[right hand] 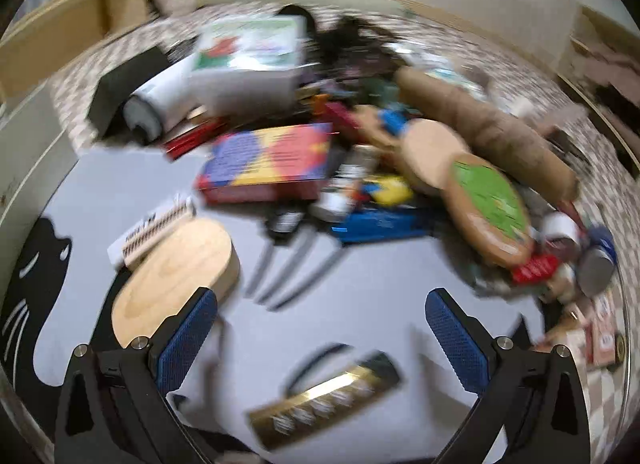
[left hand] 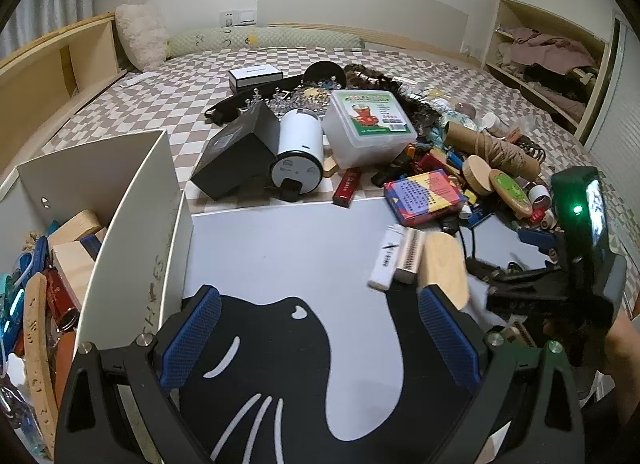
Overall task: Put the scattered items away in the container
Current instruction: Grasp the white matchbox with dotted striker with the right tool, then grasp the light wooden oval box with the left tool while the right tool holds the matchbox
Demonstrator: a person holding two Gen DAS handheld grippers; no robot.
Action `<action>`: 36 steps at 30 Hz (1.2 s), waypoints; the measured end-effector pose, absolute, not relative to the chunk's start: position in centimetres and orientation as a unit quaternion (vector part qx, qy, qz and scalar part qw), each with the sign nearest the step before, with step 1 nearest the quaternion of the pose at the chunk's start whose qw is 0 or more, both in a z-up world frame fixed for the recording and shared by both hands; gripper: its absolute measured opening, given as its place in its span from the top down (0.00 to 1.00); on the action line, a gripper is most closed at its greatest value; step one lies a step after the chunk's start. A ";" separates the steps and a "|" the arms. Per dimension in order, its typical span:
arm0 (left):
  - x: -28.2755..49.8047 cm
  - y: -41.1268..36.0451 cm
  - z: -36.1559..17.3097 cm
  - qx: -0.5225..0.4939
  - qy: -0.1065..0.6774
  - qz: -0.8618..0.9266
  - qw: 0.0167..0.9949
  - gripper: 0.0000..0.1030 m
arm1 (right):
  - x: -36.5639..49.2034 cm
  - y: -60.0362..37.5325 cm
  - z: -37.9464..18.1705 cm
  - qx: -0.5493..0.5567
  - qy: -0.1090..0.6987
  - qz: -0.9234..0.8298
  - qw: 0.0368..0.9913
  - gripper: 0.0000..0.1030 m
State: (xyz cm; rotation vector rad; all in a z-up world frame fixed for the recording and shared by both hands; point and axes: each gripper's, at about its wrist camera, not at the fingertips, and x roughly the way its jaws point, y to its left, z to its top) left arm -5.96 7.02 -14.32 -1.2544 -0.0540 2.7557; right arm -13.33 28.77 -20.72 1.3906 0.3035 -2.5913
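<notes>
On checkered bed [left hand: 168, 103]: grey mat [left hand: 280, 248], clutter.

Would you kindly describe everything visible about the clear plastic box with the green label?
The clear plastic box is a squarish, translucent lidded tub whose lid carries a green label with a red picture. It sits shut and slightly tilted on the checkered bedspread, in the pile of clutter. The white cylinder lies close against its left side. Its contents cannot be made out.
</notes>
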 end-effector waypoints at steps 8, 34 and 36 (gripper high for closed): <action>-5.9 6.8 -14.8 -0.415 -0.019 0.908 0.061 0.03 | -12.0 26.8 -19.9 0.457 0.112 -0.870 0.148 0.00; -6.0 8.1 -17.0 -0.420 -0.044 0.902 0.093 0.03 | -3.3 29.2 -20.3 0.508 0.035 -0.847 0.152 0.71; -6.2 8.6 -17.3 -0.418 -0.051 0.901 0.105 0.03 | -3.2 29.2 -20.3 0.504 0.039 -0.850 0.149 0.76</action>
